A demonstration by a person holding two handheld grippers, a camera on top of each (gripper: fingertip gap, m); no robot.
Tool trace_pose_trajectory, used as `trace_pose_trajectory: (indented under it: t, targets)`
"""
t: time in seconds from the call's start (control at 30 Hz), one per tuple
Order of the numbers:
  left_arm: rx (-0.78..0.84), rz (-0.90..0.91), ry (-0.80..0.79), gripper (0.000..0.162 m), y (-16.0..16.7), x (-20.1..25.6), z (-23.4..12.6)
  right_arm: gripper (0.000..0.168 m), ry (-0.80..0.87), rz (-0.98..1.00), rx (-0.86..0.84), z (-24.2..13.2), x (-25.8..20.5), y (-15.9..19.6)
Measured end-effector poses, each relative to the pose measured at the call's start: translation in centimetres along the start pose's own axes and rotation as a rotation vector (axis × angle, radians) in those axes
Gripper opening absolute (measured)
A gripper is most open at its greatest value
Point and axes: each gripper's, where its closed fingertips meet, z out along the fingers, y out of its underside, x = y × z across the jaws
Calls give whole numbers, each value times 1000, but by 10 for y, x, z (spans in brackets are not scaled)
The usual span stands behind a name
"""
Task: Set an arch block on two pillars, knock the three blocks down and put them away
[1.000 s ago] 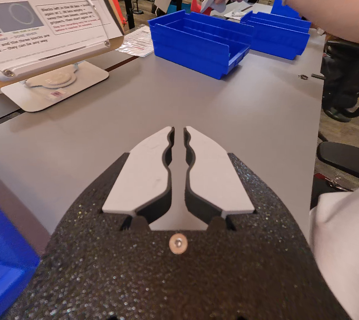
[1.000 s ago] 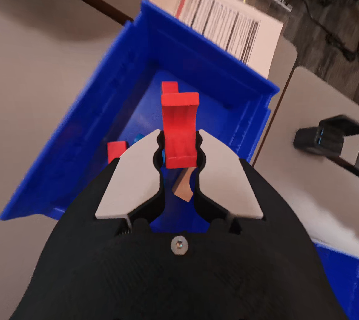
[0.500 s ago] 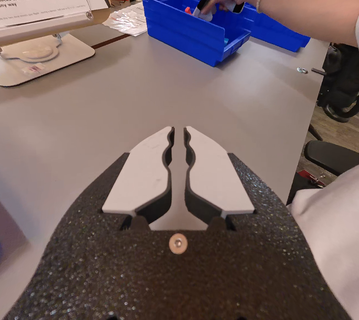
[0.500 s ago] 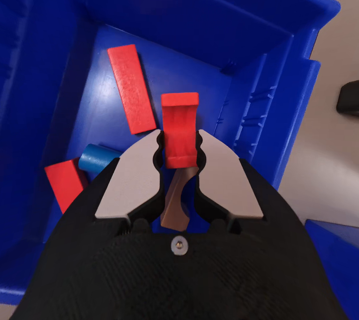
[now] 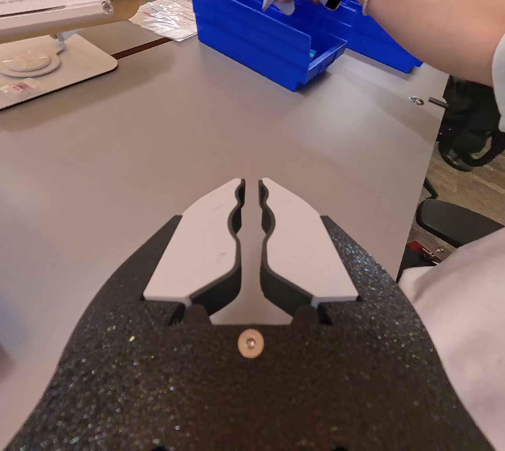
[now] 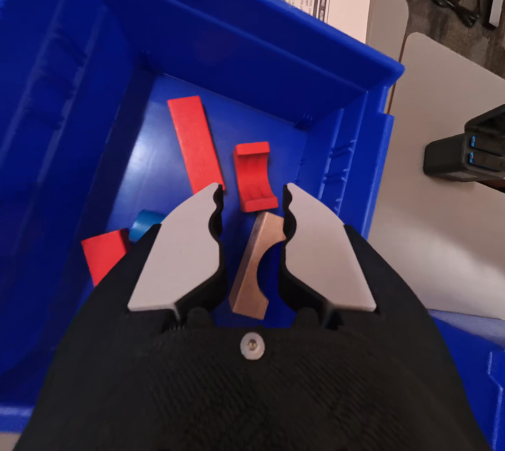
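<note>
Left gripper (image 5: 251,183): jaws nearly closed, empty, low over bare grey counter (image 5: 136,164). Right gripper (image 6: 251,187): jaws spread wide, holding nothing, above open blue plastic bin (image 6: 246,35). Bin floor, near to far: tan wooden arch block (image 6: 255,265), red arch block (image 6: 254,178), long red plank (image 6: 194,142).

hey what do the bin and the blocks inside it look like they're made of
Blue bin: looks like moulded plastic, with a slight sheen and ribbed walls. Red arch block and long red block: probably painted wood, matte with crisp edges. Tan arch block: seemingly bare wood with a pale, unpainted face.
</note>
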Motion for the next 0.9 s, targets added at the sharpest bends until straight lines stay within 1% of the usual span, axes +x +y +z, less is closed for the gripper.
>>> trace_pose_trajectory:
  t: [0.07, 0.13, 0.23, 0.37, 0.47, 0.57, 0.6, 0.67, 0.73, 0.77, 0.8, 0.9]
  targets:
    - [-2, 16, 25, 9, -7, 5, 7, 43, -36, 21, 48, -21, -6, 0]
    - [-5, 39, 48, 15, -16, 10, 17, 47, -66, 56, 125, -48, -15, 4]
    - [-15, 61, 65, 31, -33, 15, 37, 59, -164, 138, 262, -91, -39, 22]
    - [-27, 89, 107, 51, -59, 26, 72, 78, -233, 219, 427, -136, -73, 61]
    - [-39, 111, 131, 60, -75, 36, 103, 91, -234, 259, 513, -152, -101, 94]
    - [-44, 98, 160, 64, -84, 46, 134, 96, -159, 289, 558, -158, -111, 121]
    - [-44, 83, 165, 64, -86, 49, 144, 98, -137, 288, 572, -161, -110, 125]
    - [-35, 43, 179, 66, -93, 56, 162, 100, -101, 277, 545, -168, -103, 128]
    - [-17, -10, 197, 75, -105, 62, 178, 100, -63, 268, 570, -177, -96, 126]
    - [-8, -37, 205, 77, -113, 66, 185, 98, -57, 274, 596, -181, -94, 125]
    - [-3, -63, 213, 80, -121, 68, 193, 95, -63, 284, 611, -184, -93, 123]
    - [-16, -148, 188, 95, -147, 69, 218, 95, -93, 274, 624, -187, -97, 120]
